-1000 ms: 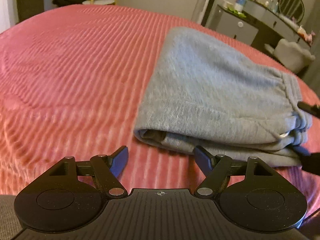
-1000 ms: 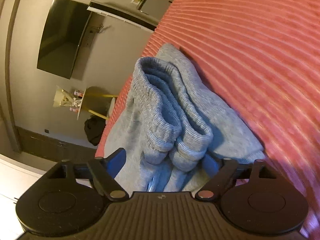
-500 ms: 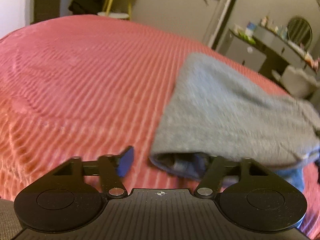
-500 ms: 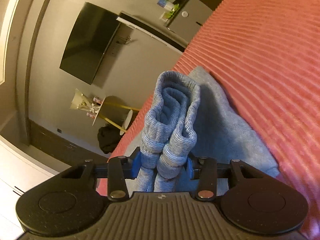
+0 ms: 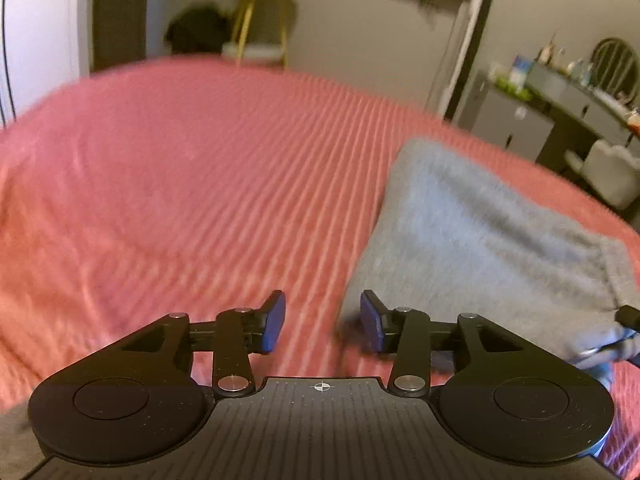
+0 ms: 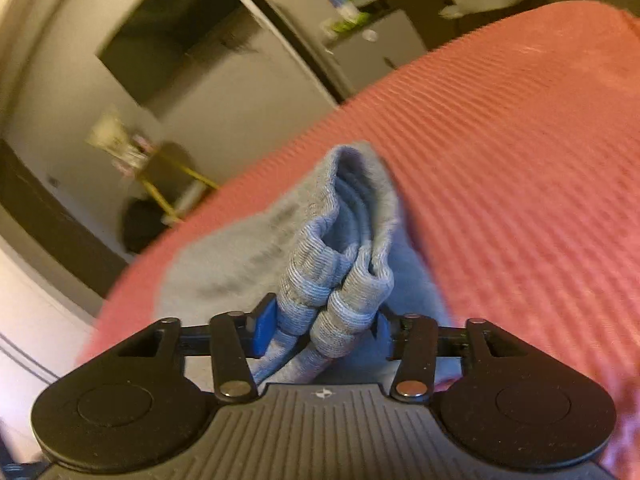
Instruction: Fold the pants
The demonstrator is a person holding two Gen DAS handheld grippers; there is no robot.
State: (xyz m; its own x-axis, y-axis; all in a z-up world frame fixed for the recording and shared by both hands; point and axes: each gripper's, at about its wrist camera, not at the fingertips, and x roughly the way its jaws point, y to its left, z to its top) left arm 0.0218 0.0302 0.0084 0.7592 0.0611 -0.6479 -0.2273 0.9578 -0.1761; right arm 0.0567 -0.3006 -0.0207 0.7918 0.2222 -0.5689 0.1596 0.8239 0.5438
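On the bedspread (image 5: 192,184) — pants (image 5: 472,232); folded, long axis running away rightward.

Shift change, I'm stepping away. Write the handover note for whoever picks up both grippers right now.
Right hand-held gripper: its jaws are opening, with the bunched ribbed cuffs of the grey pants between its pads and touching them.
Left hand-held gripper: open, nothing between the pads, just beside the pants' near corner.
Pants lie folded into a compact bundle on the red bedspread, waistband on the right-gripper side.
Done: most folds. Left: lay the lifted cuffs down flat and tidy the bundle.
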